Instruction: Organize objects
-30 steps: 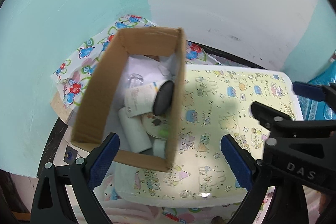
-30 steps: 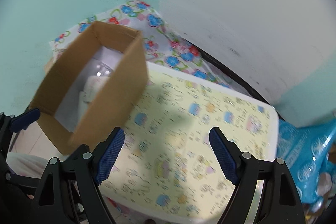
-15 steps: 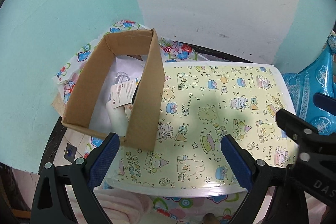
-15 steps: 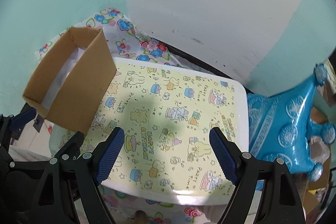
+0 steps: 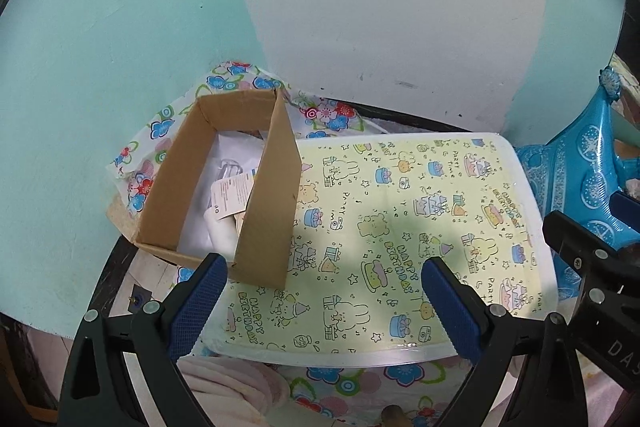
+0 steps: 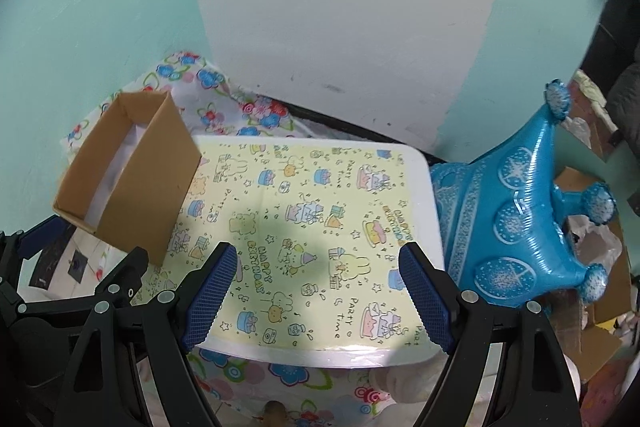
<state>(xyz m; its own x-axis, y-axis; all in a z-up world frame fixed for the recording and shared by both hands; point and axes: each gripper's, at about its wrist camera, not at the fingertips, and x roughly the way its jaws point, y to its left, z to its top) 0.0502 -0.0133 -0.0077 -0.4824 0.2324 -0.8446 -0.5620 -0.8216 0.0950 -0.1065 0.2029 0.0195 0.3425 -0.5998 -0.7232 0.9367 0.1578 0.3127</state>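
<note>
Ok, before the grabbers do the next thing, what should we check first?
1. Left gripper open and holding nothing: ok.
2. Right gripper open and holding nothing: ok.
3. Cardboard box upright, opening facing up: ok.
4. Things already inside the box, like the white tube: ok.
5. Yellow birthday table bare of loose things: ok.
6. Blue balloon beside the table, whether it needs tidying: cannot tell.

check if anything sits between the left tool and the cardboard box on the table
Nothing visible does. The left tool hangs open over the near edge of the patterned table top, and the cardboard box stands just beyond its left finger, with only bare table top between. The box already holds several white items.
</note>
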